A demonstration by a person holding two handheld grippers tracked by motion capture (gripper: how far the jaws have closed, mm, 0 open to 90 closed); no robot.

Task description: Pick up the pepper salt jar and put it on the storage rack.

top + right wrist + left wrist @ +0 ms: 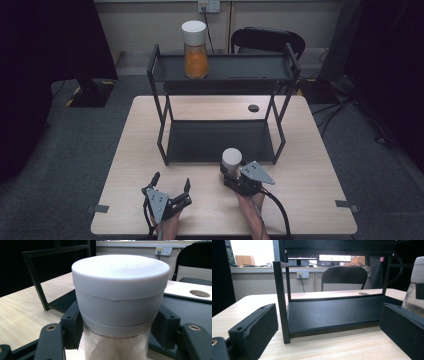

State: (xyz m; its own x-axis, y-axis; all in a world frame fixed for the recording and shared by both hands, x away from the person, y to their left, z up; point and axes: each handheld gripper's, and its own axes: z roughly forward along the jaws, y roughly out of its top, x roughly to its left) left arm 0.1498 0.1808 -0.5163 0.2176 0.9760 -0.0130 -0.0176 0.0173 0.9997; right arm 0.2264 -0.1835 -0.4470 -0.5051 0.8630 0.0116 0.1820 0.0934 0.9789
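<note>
You are holding the white-lidded jar (pixel 120 305) in your right gripper (pixel 239 176), its jaws clamped on the glass just under the lid, one pad on each side. The jar is standing upright near the front edge of the black rack's lower shelf (pixel 215 142), toward its right end. It looks as if you are carrying it to shelve it, so keep the squeeze steady: the pads are biting high on the jar, and the pale contents below could make it swing if you tilt your wrist.

Your left gripper (pixel 169 192) is resting low over the table (pixel 135 150) with its jaws wide apart, holding nothing, in front of the rack's front left post (pixel 280 302). Leave it there, out of the way, or be ready to steady the frame with it.

Ahead, mind the rack's front right post (pixel 278 130) and the low lip of the shelf; lift enough that the base is clearing it before you move forward.

Farther off, on the upper shelf (pixel 240 67), an orange-filled jar (pixel 195 50) is standing at the left. If you are aiming up there, set yours down well apart from it, upright, and open only once the base is sitting flat.
</note>
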